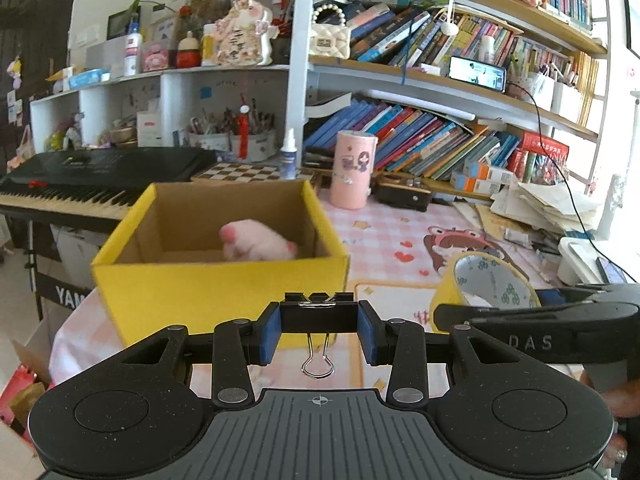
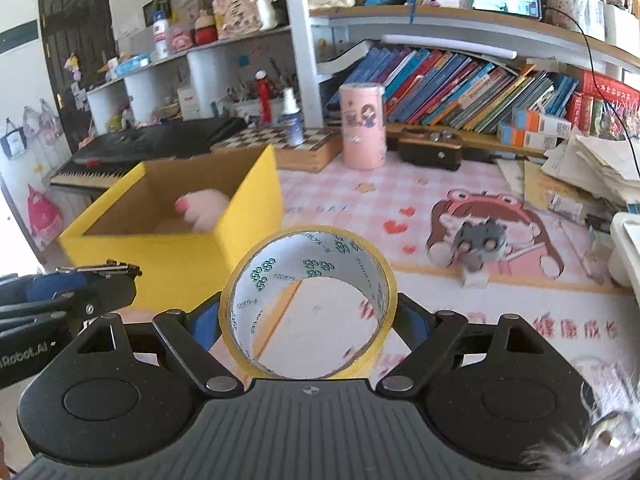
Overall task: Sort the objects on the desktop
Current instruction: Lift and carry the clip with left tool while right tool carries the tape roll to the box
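Observation:
My left gripper (image 1: 319, 330) is shut on a black binder clip (image 1: 319, 312), whose wire loops hang below the jaws. Just ahead of it stands an open yellow cardboard box (image 1: 224, 284) with a pink plush toy (image 1: 256, 246) inside. My right gripper (image 2: 309, 320) is shut on a roll of yellow tape (image 2: 280, 368), held upright with its hole facing the camera. In the right wrist view the yellow box (image 2: 176, 256) and pink plush toy (image 2: 202, 210) lie to the front left, and the left gripper's fingertips (image 2: 96, 276) show at the left edge.
A pink checked mat (image 2: 400, 208) covers the desk. On it lie a small grey toy (image 2: 478, 246), a pink cylinder (image 2: 362, 126), a chessboard (image 2: 280, 140) with a spray bottle (image 2: 292, 116), and paper piles (image 2: 600, 168) at right. A black keyboard (image 1: 92, 180) stands at the left.

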The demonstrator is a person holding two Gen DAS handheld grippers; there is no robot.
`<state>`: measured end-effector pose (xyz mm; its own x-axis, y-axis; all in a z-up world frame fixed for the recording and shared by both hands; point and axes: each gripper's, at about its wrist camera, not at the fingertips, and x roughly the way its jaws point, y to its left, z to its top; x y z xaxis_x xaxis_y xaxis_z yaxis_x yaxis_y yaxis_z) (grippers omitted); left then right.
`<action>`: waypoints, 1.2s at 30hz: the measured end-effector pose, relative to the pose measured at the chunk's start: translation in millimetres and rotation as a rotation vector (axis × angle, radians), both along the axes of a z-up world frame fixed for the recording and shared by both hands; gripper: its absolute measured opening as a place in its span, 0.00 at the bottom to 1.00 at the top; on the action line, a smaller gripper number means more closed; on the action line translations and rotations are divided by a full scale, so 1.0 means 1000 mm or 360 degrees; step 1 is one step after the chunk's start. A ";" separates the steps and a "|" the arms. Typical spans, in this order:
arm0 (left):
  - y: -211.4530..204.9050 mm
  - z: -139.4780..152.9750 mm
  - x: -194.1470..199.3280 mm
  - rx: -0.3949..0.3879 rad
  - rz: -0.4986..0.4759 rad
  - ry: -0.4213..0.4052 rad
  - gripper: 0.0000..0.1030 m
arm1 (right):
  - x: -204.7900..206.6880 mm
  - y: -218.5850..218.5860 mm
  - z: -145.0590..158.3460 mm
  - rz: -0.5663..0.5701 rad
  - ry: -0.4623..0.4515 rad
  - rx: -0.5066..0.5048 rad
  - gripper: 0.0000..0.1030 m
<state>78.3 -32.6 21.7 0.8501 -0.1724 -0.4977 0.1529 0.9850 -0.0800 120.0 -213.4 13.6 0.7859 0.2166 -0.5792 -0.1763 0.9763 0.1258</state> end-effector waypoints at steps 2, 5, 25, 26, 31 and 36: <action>0.008 -0.001 -0.009 0.0005 0.0000 0.0000 0.37 | -0.011 0.010 -0.003 0.0013 0.0018 -0.0005 0.82; 0.018 -0.003 -0.022 0.0007 0.0005 0.0014 0.37 | -0.026 0.025 -0.006 0.0040 0.0052 -0.0004 0.82; 0.067 -0.005 -0.069 -0.0011 0.0165 0.0037 0.37 | -0.066 0.082 -0.007 0.0242 0.0094 -0.0015 0.82; 0.067 -0.005 -0.070 -0.0010 0.0166 0.0035 0.37 | -0.065 0.083 -0.006 0.0245 0.0092 -0.0014 0.82; 0.066 -0.003 -0.069 -0.0002 0.0159 0.0025 0.37 | -0.064 0.083 -0.004 0.0239 0.0080 -0.0007 0.82; 0.066 -0.002 -0.067 0.0000 0.0154 0.0013 0.37 | -0.063 0.082 -0.002 0.0233 0.0069 -0.0004 0.82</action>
<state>11.0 33.8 19.3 0.8588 -0.0893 -0.5045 0.0561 0.9952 -0.0806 57.4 -131.2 11.5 0.7203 0.3259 -0.6124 -0.3116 0.9407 0.1341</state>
